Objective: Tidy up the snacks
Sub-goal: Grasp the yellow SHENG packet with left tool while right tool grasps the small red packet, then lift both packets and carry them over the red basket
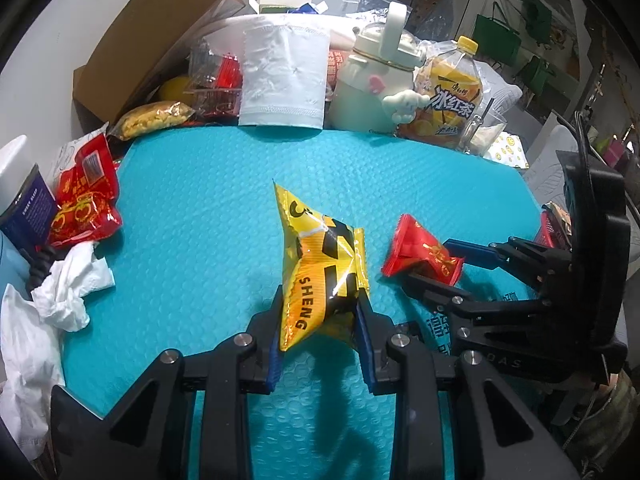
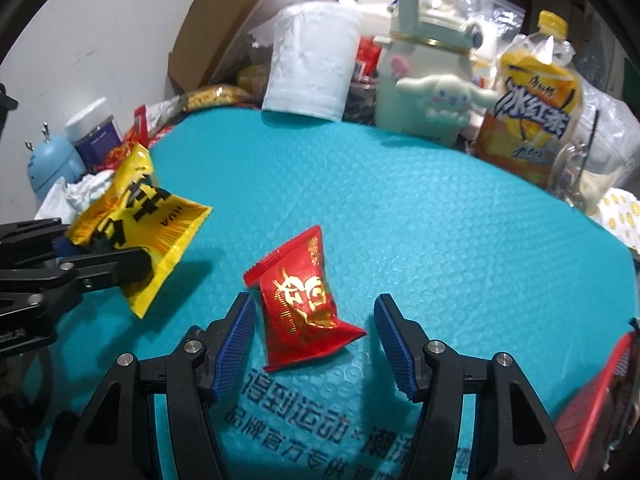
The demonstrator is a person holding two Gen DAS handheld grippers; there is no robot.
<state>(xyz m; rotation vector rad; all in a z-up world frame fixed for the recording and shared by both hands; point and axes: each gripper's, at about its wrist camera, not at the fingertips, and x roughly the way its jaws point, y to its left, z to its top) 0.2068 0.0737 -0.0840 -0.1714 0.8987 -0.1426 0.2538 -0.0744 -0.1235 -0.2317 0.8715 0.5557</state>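
Left gripper (image 1: 320, 320) fingers clamp the light, crinkly yellow snack packet (image 1: 320, 264) low on its body; right gripper (image 2: 316, 340) fingers open around the red packet (image 2: 304, 300), probably lying on the teal mat (image 2: 400, 208) just right of yellow; pinch its puffy middle, seams slip.

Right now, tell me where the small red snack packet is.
The small red snack packet lies on the teal mat between the right tool's open fingers, right of the yellow packet.
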